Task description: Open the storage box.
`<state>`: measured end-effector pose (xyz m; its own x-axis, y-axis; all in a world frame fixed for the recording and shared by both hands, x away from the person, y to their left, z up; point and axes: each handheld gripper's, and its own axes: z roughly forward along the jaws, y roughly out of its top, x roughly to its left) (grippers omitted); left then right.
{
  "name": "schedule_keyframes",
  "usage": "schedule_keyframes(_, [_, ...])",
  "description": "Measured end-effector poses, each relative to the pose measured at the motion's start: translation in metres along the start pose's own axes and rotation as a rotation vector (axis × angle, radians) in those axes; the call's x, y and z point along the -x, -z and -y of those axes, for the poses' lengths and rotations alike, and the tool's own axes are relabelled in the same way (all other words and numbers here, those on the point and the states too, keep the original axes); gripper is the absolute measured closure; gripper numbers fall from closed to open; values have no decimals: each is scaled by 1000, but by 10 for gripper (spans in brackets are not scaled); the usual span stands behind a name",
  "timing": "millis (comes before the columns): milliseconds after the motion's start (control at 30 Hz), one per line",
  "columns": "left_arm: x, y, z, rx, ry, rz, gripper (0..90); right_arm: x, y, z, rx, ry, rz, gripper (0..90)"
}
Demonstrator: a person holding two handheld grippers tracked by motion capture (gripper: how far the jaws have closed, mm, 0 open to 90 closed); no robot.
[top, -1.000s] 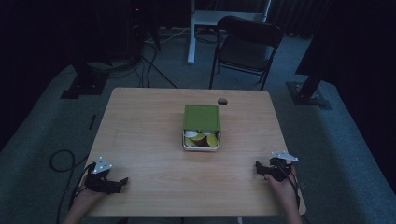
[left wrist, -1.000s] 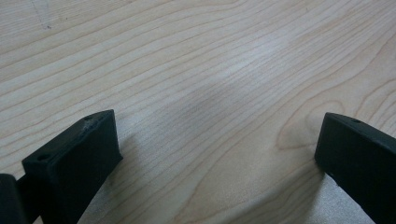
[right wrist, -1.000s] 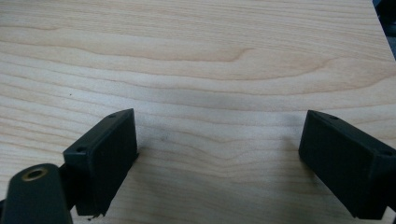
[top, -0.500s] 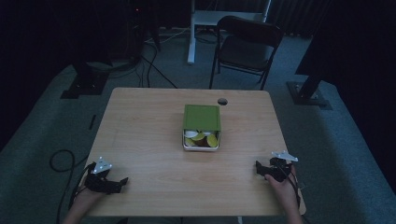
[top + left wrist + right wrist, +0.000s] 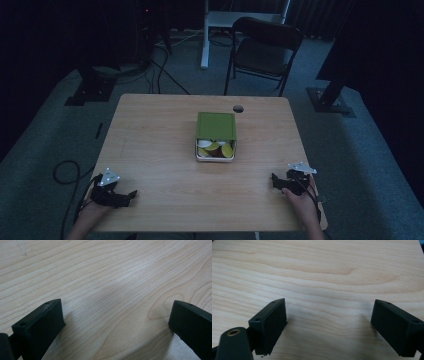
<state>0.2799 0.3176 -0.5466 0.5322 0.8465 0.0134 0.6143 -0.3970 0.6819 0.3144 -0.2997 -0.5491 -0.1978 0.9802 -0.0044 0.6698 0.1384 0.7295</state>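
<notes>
Wooden bench (image 5: 160, 150), pale grain, room dim. Behind its far edge a dark folding chair (image 5: 262, 52) on the carpet. Near the bench's centre, slightly toward the far side, a white box (image 5: 215, 154) with a green lid (image 5: 216, 125) slid back over its far part; the near part is uncovered and shows yellow, white and dark pieces (image 5: 216, 148) inside. A small dark round hole (image 5: 238, 108) lies in the benchtop just beyond the box. Left hand-held gripper (image 5: 131, 196) rests at the near left corner, jaws spread wide, bare wood between them. Right hand-held gripper (image 5: 274, 180) rests at the near right edge, jaws likewise spread, nothing between. Both lie well apart from the box.
</notes>
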Motion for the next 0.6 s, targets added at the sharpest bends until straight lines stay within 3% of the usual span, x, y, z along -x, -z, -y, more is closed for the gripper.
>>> schedule_keyframes(67, [0, 0, 0, 0, 0, 0, 0, -8, 3, -3, 16, 48, -2, 126])
schedule_keyframes(433, [0, 0, 0, 0, 0, 0, 0, -26, 10, -12, 60, 114, -37, 126])
schedule_keyframes(600, [0, 0, 0, 0, 0, 0, 0, -39, 13, -17, 81, 167, -51, 126])
